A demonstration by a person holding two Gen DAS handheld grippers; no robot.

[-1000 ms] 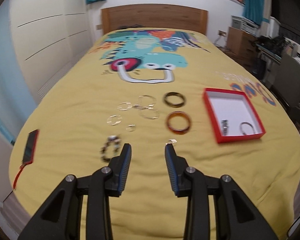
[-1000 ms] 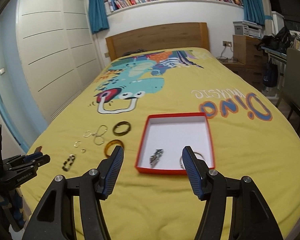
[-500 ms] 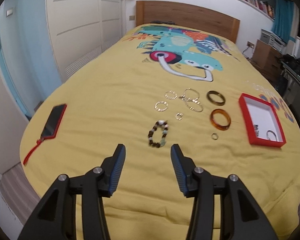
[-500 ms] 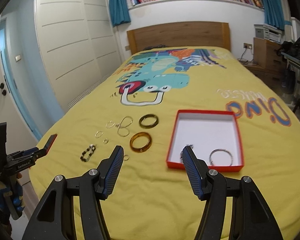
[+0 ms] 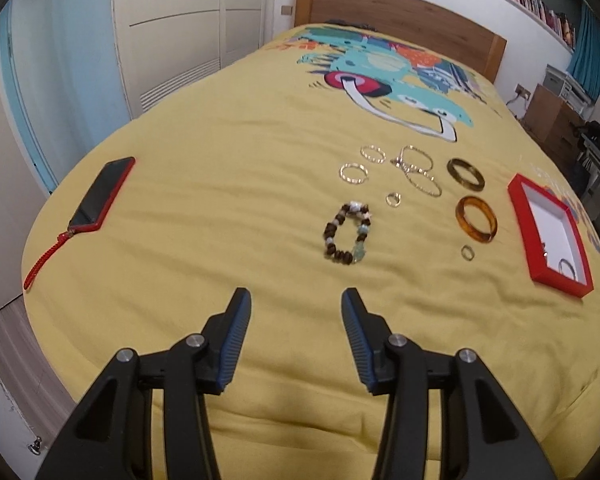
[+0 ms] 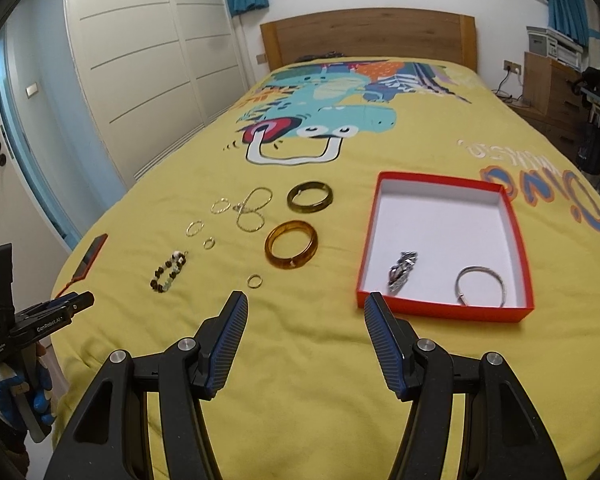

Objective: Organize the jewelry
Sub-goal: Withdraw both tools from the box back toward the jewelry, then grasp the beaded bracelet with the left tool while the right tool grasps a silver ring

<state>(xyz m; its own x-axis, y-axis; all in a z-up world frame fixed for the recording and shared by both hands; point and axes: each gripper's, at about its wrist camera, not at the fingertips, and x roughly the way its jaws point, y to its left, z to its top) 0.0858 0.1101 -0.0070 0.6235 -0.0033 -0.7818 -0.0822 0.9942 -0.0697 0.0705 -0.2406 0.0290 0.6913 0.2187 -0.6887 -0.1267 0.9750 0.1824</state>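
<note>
Two tools hang over the near end of the yellow bed (image 6: 380, 152), both spread wide and pinching nothing: the left tool (image 5: 296, 306) faces the beaded bracelet (image 5: 346, 233), the right tool (image 6: 306, 310) sits between a small ring (image 6: 255, 281) and the red box (image 6: 516, 216). An amber bangle (image 6: 291, 244) lies just left of that box, which holds a silver bracelet (image 6: 481, 285).
</note>
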